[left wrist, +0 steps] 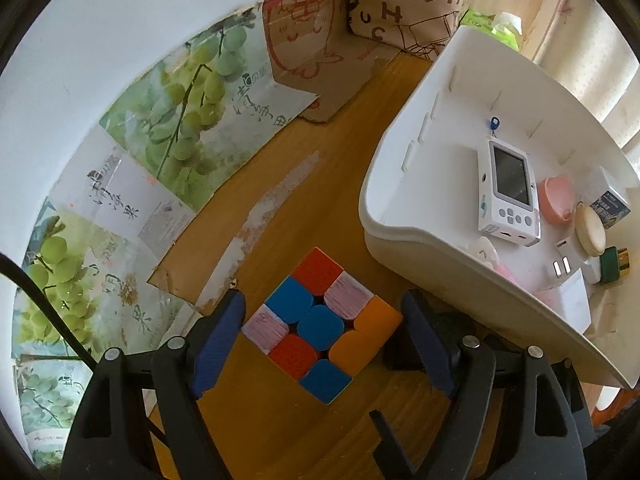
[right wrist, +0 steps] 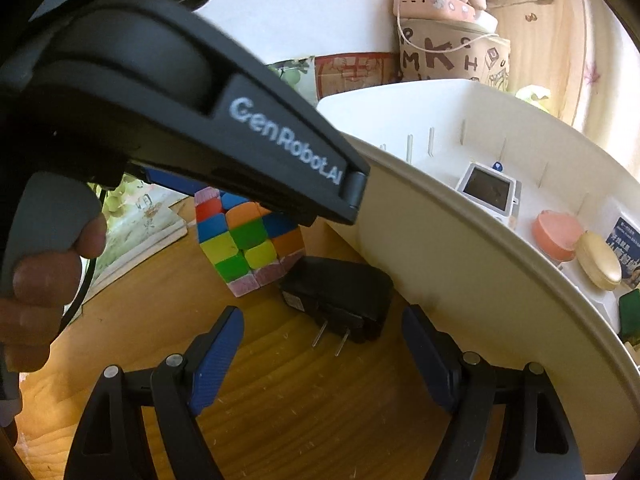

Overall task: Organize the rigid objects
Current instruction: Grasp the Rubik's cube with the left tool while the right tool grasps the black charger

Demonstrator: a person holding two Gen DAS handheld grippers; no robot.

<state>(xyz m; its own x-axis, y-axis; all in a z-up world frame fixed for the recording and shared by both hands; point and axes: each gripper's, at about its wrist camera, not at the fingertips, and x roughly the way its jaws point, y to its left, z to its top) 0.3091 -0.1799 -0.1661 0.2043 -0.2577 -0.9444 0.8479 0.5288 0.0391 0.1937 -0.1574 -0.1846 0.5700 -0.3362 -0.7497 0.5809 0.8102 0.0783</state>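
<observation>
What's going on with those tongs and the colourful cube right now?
Left tongs open, straddling the puzzle cube, pads clear. Right tongs open, empty, above the black plug adapter. White bin close beside; nothing blocking.

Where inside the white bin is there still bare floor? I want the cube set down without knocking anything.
The white bin is bare along its far, ribbed wall, beyond the white handheld device. Its near right corner is crowded: pink round case, cream oval case, green box. The puzzle cube is still on the wooden table.
</observation>
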